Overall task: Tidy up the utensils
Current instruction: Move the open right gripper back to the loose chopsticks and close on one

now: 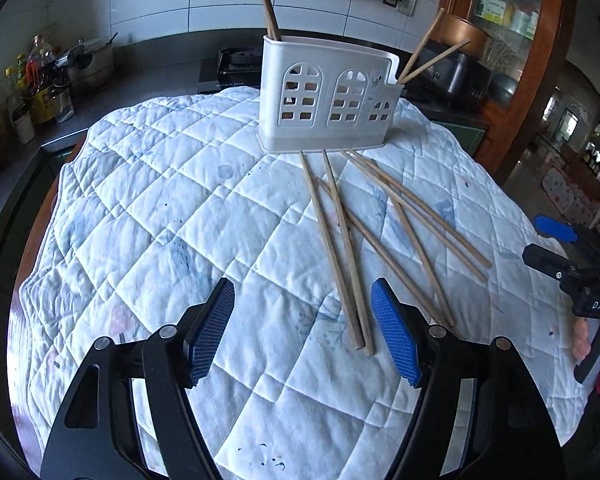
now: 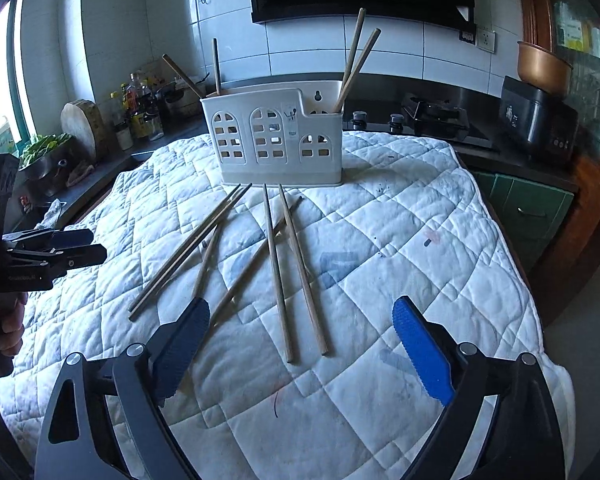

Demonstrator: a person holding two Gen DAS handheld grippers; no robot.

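A white utensil holder [image 1: 326, 98] [image 2: 274, 140] with arched cut-outs stands at the far side of a quilted white cloth. Two wooden chopsticks stand in each end of it [image 1: 266, 2] [image 2: 356, 58]. Several loose wooden chopsticks [image 1: 342, 248] [image 2: 278, 272] lie fanned on the cloth in front of it. My left gripper [image 1: 304, 296] is open and empty, just above the cloth near the closest chopstick ends. My right gripper [image 2: 300, 312] is open and empty, with two chopstick ends lying between its fingers. Each gripper shows at the edge of the other's view [image 1: 556, 248] [image 2: 76, 246].
The quilted cloth [image 1: 160, 208] [image 2: 400, 248] covers a table. Behind it runs a dark counter with bottles [image 2: 138, 112], a gas hob [image 2: 436, 118] and a rice cooker [image 2: 540, 120]. A wooden cabinet [image 1: 512, 60] stands at the right.
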